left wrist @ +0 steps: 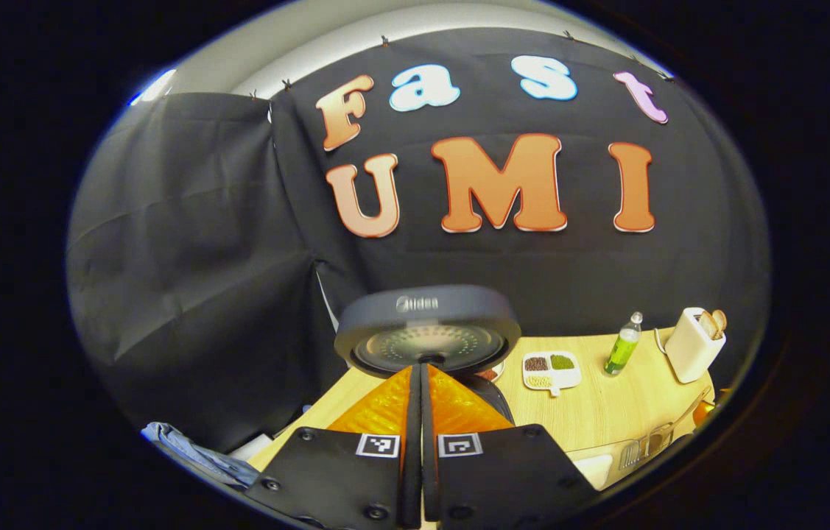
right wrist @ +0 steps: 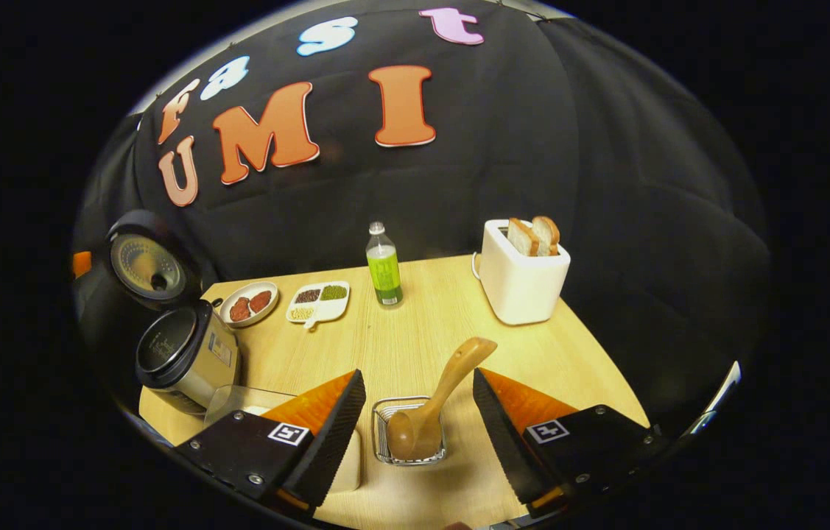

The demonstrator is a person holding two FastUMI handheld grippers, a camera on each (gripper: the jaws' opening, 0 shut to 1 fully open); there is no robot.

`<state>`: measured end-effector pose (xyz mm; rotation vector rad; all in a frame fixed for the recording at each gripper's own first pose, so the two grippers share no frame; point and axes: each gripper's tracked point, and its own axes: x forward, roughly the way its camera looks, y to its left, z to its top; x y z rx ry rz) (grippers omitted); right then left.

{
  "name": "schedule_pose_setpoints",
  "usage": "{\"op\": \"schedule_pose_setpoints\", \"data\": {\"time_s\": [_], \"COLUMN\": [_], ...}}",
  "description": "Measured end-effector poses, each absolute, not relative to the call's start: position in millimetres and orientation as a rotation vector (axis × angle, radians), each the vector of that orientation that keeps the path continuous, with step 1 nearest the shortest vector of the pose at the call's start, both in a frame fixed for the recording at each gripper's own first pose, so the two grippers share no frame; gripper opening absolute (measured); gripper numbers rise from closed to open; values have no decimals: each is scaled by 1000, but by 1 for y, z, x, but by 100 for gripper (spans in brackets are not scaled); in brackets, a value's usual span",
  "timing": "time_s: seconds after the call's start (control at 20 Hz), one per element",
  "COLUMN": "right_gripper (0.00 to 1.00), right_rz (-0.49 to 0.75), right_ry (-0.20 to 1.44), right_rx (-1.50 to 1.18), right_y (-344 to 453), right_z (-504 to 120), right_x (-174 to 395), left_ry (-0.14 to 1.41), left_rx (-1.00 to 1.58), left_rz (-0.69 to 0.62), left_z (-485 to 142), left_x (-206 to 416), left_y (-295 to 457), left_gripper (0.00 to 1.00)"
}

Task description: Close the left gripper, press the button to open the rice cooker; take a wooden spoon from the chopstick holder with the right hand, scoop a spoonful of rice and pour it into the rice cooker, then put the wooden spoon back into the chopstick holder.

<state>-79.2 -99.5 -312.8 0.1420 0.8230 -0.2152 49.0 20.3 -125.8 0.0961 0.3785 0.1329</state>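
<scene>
One wooden spoon [right wrist: 435,401], bowl-down, tilted.

**Cooker lid up, left fingers together**

The left gripper [left wrist: 420,379] has its orange fingers pressed flat together, tips just under the raised lid [left wrist: 427,330] of the rice cooker. Beyond on the table [left wrist: 599,416]: a divided dish [left wrist: 551,369], green bottle [left wrist: 623,344], toaster [left wrist: 693,344].

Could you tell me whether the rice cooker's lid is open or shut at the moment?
Open. In the right gripper view the rice cooker has its lid swung up and back, showing the lid's underside and the pot's dark opening.
</scene>
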Motion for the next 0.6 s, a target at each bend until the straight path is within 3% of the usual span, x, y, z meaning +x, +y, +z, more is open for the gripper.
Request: {"op": "schedule_pose_setpoints", "data": {"time_s": [0.1,0.15,0.35,0.45,0.6], "right_gripper": [91,92,91,90,76], "right_rz": [-228,-237,-260,-266,-296], "right_ry": [840,847,906,943,967], "right_rx": [157,152,177,226,276], "right_y": [-107,-111,-118,-118,-119], "right_z": [-324,-330,-364,-380,-405], "right_x": [-79,-77,-69,-66,-56], "left_ry": [325,308,244,233,249], "left_rx": [115,131,191,217,238], "left_rz": [129,127,137,157,183], "left_z": [-110,-103,-88,-87,-90], "left_x": [44,40,26,22,10], "left_y": [22,21,15,17,26], "left_gripper": [8,14,71,65,65]}}
